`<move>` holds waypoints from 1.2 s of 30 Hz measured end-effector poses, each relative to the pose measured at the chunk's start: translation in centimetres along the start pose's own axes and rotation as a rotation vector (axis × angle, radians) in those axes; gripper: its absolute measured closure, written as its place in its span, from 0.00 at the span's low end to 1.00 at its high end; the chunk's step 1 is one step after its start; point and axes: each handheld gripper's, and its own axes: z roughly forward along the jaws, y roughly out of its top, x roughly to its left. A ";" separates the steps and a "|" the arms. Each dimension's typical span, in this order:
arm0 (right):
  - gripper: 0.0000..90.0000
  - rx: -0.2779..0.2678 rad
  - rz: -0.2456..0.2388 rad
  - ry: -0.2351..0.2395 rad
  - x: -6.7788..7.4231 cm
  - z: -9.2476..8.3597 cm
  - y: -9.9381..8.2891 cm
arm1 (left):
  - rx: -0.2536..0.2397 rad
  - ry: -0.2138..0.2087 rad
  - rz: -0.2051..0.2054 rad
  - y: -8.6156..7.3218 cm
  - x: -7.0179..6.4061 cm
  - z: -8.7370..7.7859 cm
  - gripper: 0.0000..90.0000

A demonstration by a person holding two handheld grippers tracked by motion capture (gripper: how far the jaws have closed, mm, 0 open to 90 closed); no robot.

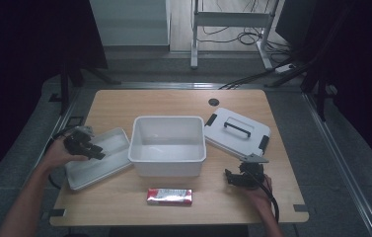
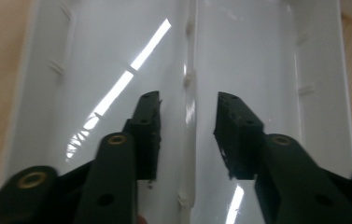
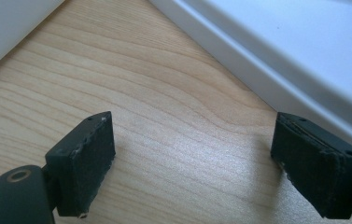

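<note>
A shallow white tray (image 1: 105, 163) lies at the left of the table, against a deep white bin (image 1: 167, 145). My left gripper (image 1: 96, 152) hovers low over the tray, held by a hand coming in from the left. In the left gripper view the tray (image 2: 94, 56) has a thin raised rib (image 2: 190, 56) down its middle. The left gripper (image 2: 188, 100) stands open astride that rib, its pads clear of it. My right gripper (image 1: 240, 173) rests near the table's front right. It (image 3: 192, 135) is wide open over bare wood, nothing between its jaws.
A white lid (image 1: 237, 129) with a black handle lies flat right of the bin; its rim (image 3: 276, 79) runs just beyond the right gripper. A red and white packet (image 1: 169, 196) lies near the front edge. A round cable hole (image 1: 214, 101) sits at the back.
</note>
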 end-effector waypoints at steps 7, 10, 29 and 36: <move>0.21 -0.039 -0.044 0.022 0.0 -1.4 0.6 | -0.047 0.070 0.042 1.9 -1.0 -2.2 0.48; 0.23 -0.063 -0.046 0.055 0.1 -2.1 0.8 | -0.057 0.086 0.056 2.2 -1.2 -2.7 0.46; 0.31 -0.053 -0.318 0.386 7.5 -5.7 4.6 | -0.109 0.085 0.091 3.7 -2.4 -2.6 0.43; 0.35 0.024 -0.513 0.529 13.1 -5.0 5.9 | -0.103 0.082 0.096 4.1 -2.5 -2.4 0.41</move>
